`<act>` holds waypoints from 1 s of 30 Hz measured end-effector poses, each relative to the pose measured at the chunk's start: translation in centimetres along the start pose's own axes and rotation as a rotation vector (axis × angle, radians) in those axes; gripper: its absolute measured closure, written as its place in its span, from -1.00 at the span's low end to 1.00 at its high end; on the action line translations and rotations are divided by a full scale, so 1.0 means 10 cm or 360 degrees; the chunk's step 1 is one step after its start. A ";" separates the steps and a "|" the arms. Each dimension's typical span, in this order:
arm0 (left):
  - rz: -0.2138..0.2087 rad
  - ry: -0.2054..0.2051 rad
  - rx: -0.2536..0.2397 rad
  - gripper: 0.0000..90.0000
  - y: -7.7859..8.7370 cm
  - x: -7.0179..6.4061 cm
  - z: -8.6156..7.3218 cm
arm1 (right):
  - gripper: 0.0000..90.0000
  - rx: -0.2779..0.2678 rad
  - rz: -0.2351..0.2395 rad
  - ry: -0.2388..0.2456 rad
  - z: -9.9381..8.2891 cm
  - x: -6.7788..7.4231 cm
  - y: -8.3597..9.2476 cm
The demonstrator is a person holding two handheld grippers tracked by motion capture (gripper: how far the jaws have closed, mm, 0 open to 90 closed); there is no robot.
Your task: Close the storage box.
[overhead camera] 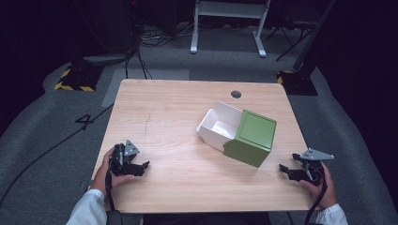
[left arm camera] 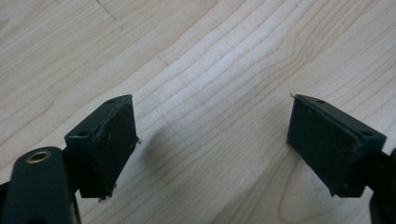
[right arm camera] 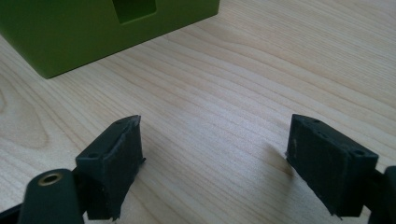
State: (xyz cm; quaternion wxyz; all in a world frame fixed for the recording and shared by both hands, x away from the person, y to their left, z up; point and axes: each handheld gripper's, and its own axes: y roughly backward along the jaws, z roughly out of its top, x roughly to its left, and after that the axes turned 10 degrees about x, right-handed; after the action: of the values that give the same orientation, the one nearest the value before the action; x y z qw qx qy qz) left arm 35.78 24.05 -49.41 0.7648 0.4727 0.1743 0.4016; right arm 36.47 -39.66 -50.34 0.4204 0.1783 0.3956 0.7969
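A green box (overhead camera: 251, 138) lies on its side right of the table's middle, with a white inner drawer (overhead camera: 218, 126) slid partly out toward the far left. Its green side (right arm camera: 93, 32) with a rectangular cut-out fills the top left of the right gripper view. My left gripper (overhead camera: 143, 166) rests open near the table's front left, held by a hand; its jaws stand wide apart over bare wood (left arm camera: 210, 121). My right gripper (overhead camera: 284, 169) is open at the front right, just short of the box, nothing between its jaws (right arm camera: 215, 149).
The wooden table (overhead camera: 178, 117) has a round cable hole (overhead camera: 236, 94) near its far edge. Cables (overhead camera: 42, 150) run over the grey carpet at the left. A white desk frame (overhead camera: 230, 23) and stand bases with yellow-black tape (overhead camera: 75, 79) sit beyond the table.
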 end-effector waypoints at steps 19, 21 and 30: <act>-0.0025 0.0100 -0.0321 -0.51 0.40 0.32 0.37 | -0.60 0.0008 0.0018 -0.0015 0.01 -0.02 -0.01; -0.0034 0.0088 -0.0330 -0.51 0.39 0.31 0.44 | -0.60 0.0007 0.0013 -0.0008 0.01 -0.01 -0.01; -0.0077 0.0031 -0.0371 -0.50 0.30 0.20 0.89 | -0.60 0.0006 0.0012 -0.0009 0.01 -0.01 -0.01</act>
State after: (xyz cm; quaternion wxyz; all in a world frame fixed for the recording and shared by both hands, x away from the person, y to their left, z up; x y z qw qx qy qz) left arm 41.39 21.15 -42.21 0.8222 0.3724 0.1454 0.4051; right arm 36.62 -39.70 -50.35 0.4180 0.1829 0.3953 0.7972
